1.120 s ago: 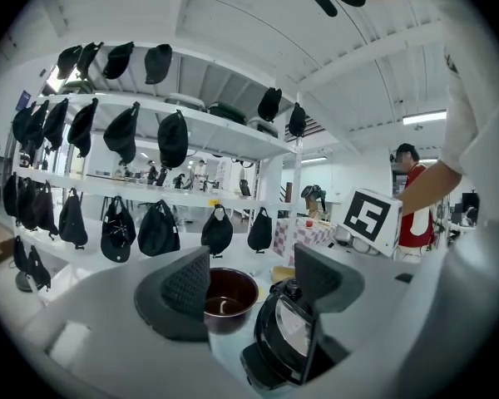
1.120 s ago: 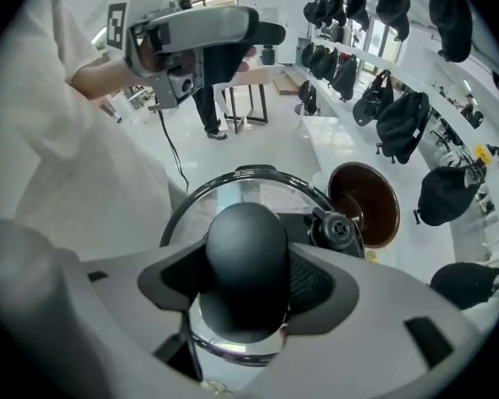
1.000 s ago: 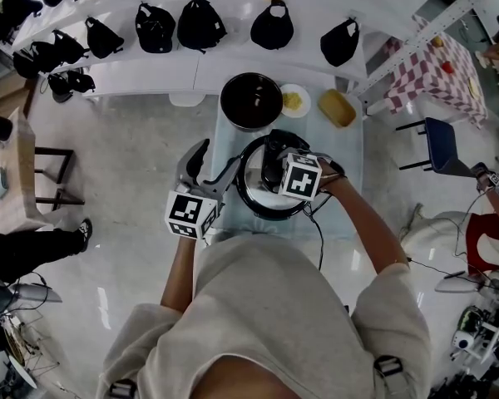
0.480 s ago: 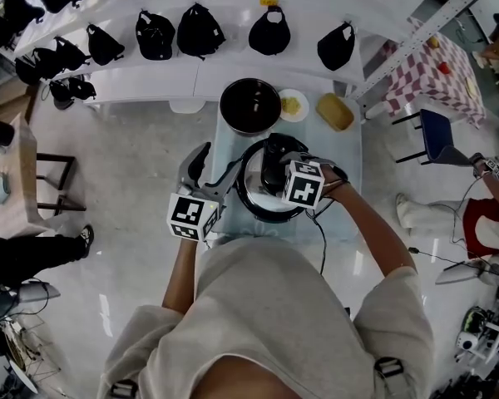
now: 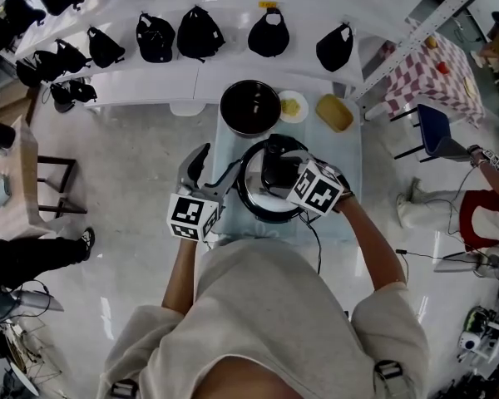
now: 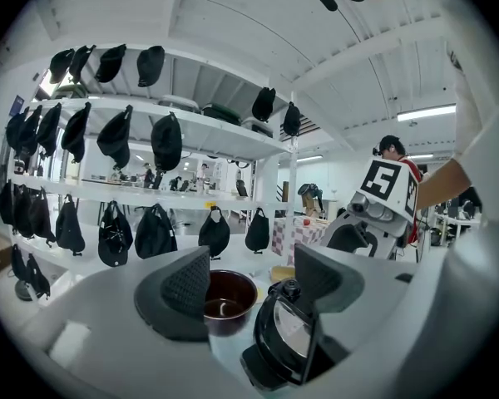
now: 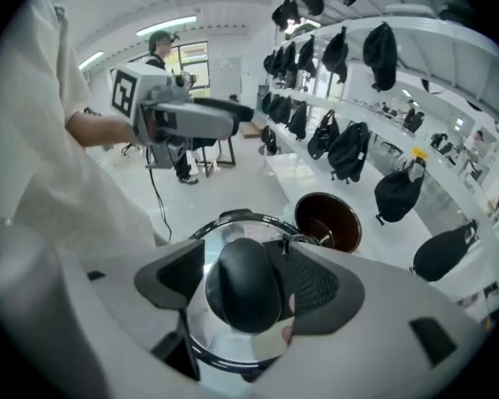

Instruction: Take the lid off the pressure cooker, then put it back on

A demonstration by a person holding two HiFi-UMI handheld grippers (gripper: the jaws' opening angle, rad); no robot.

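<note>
From up above, I see a small table (image 5: 346,152) with a pale top standing on a shiny white floor (image 5: 125,165). The pressure cooker (image 5: 264,215) sits in the middle of the table, and its lid (image 5: 256,193) is on it. Behind the cooker are a dark bowl (image 5: 250,106), a little white plate (image 5: 293,104) with something yellow on it, and a yellow block (image 5: 336,111). Past the table runs a long white shelf (image 5: 233,69) with black caps (image 5: 269,33) in a row. A blue chair (image 5: 439,144) and a red and white checked cloth (image 5: 437,73) are off to one side. The left gripper (image 5: 216,166) is beside the cooker's left edge, and the right gripper (image 5: 281,173) is over the lid. In the left gripper view, the two jaws stand wide apart with nothing pinched between them. The bowl shows far off in the gap, and the cooker is low and a bit to the right. More caps hang on shelves higher up, and the ceiling (image 6: 233,23) is white with long lights (image 6: 424,113). In the right gripper view, the jaws are spread wide too. The lid's round black knob (image 7: 243,293) shows between them, but the pads do not squeeze it. The shiny lid lies flat on the cooker, with the bowl just behind.
</note>
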